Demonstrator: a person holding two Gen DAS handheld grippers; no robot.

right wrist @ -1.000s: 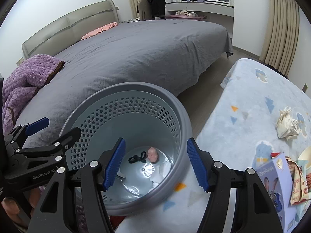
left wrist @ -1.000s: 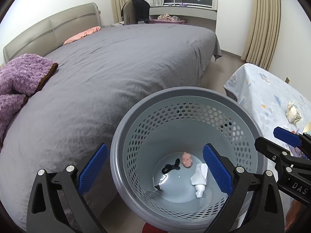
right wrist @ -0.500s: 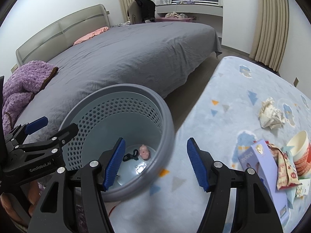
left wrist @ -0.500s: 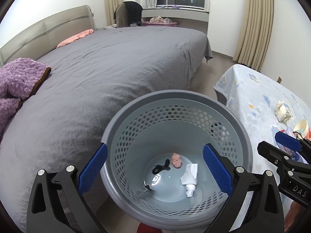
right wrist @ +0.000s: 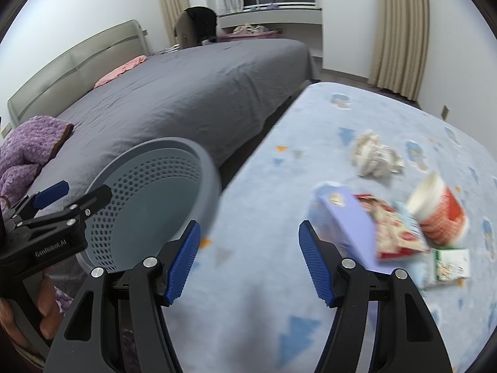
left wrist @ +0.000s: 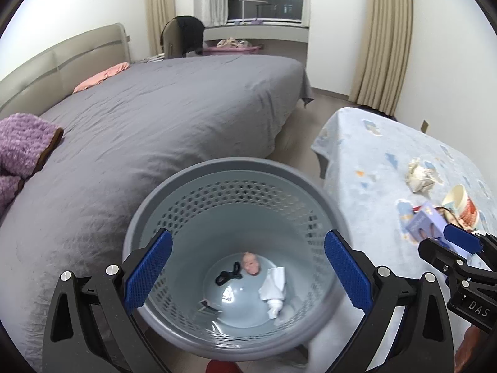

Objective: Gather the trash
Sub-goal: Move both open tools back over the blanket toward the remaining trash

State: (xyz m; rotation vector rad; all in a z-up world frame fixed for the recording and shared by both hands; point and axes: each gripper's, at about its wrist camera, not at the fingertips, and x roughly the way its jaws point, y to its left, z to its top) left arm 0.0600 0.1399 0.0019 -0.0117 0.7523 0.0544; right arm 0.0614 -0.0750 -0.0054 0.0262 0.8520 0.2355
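Note:
A grey perforated bin (left wrist: 236, 168) stands on the floor between bed and table. In it lie a small pink doll head (left wrist: 251, 263), a black scrap (left wrist: 228, 276) and a white tissue (left wrist: 273, 292). My left gripper (left wrist: 248, 234) hovers open over the bin's mouth, holding nothing. My right gripper (right wrist: 249, 227) is open and empty above the blue-clothed table (right wrist: 264, 295). Ahead of it, to the right, lie a purple box (right wrist: 344, 220), a snack wrapper (right wrist: 397, 233), a red-and-white paper cup (right wrist: 435, 208), crumpled paper (right wrist: 376, 157) and a small green packet (right wrist: 450, 262).
A large grey bed (left wrist: 170, 118) fills the left, with a purple blanket (left wrist: 21, 143) and a pink cloth (left wrist: 102, 76) on it. Beige curtains (left wrist: 385, 46) and a chair (left wrist: 183, 35) stand at the far wall. A narrow strip of floor runs between bed and table.
My right gripper has swung right, from above the bin to above the table; the trash pile is now in front of it. The left view has lifted and shifted slightly. Both grippers stay open.

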